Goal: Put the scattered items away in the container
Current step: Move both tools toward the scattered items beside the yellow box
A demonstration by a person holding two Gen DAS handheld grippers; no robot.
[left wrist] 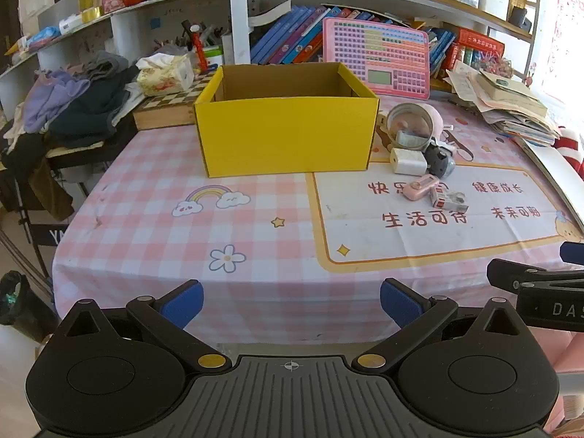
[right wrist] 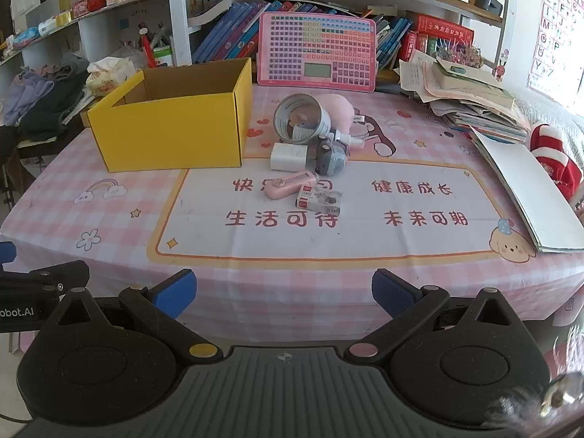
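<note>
- Hovering off the near table edge, left gripper has blue-padded fingers spread wide, holding nothing.
- Right gripper same: blue pads wide apart, nothing between them, low at near edge.
- Open yellow cardboard box sits on pink checked tablecloth, left of the clutter; what shows of its inside looks bare.
- Scattered items cluster just right of box: clear tape roll lying on its side against a pink rounded soft item.
- White square charger block touching grey-blue small gadget, just in front of the roll.
- Pink utility knife and small white-red printed carton nearest the grippers, side by side on the white panel with red characters.
- Pink learning tablet leans upright against bookshelf behind.
- Stack of papers and books far right.
- Clothes pile far left.
</note>
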